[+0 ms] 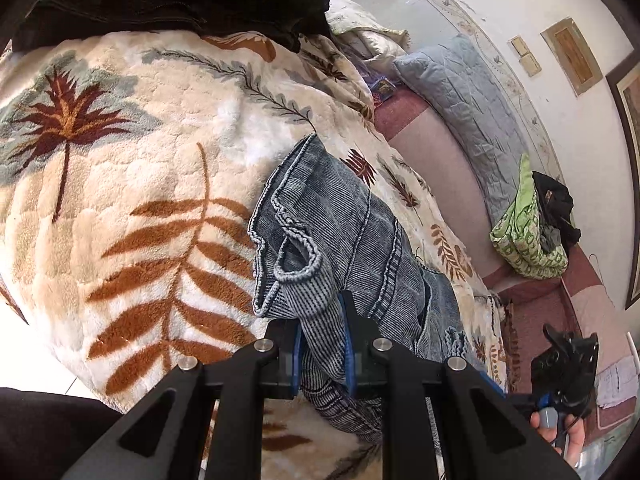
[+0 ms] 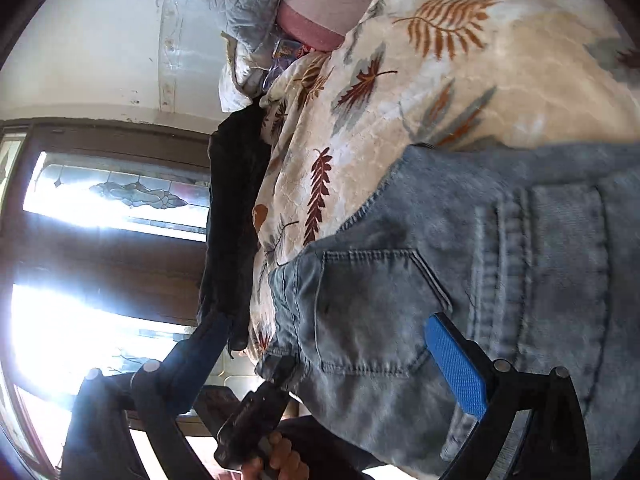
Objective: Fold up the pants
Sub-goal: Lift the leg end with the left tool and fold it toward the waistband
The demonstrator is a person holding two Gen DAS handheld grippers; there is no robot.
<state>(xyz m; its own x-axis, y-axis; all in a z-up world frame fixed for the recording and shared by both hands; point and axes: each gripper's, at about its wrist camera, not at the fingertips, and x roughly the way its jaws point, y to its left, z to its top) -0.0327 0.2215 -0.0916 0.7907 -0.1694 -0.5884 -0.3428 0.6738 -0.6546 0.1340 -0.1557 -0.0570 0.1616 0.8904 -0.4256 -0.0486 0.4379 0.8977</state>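
Faded blue jeans (image 1: 352, 240) lie on a cream leaf-patterned blanket (image 1: 120, 160). My left gripper (image 1: 323, 344) is shut on a bunched fold of the jeans near the waistband, lifting it off the blanket. In the right wrist view the jeans (image 2: 480, 260) fill the lower right, back pocket showing. My right gripper (image 2: 332, 352) is open, its blue-padded finger (image 2: 456, 368) lying over the denim by the pocket and its other finger off the fabric edge. The left gripper also shows there (image 2: 256, 412), holding the waistband. The right gripper shows at the left wrist view's edge (image 1: 568, 364).
Dark clothing (image 1: 168, 0) lies at the blanket's far end, also in the right wrist view (image 2: 236, 220). A blue-grey pillow (image 1: 460, 92) and a green bag (image 1: 528, 236) sit on the pink mattress (image 1: 440, 168) by the wall. A stained-glass window (image 2: 112, 200) glares brightly.
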